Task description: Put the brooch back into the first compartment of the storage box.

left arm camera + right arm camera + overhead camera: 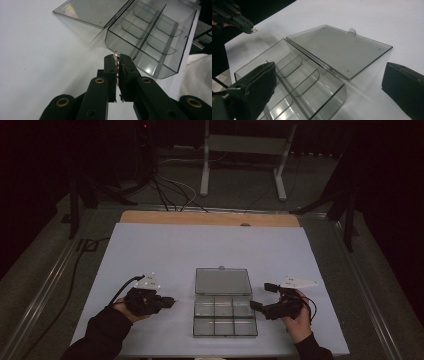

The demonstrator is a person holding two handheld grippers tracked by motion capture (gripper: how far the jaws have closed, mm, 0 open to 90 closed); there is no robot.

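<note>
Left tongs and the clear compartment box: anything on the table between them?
Nothing: in the high view bare white table separates the left tongs, shut on a small pale item, from the compartment box.

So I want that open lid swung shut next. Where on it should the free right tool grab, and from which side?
Grip the small tab on the lid's far edge, coming from beyond the box. The lid lies flat on the table, so that protruding tab looks like the likeliest purchase. The right tool stands open.
</note>
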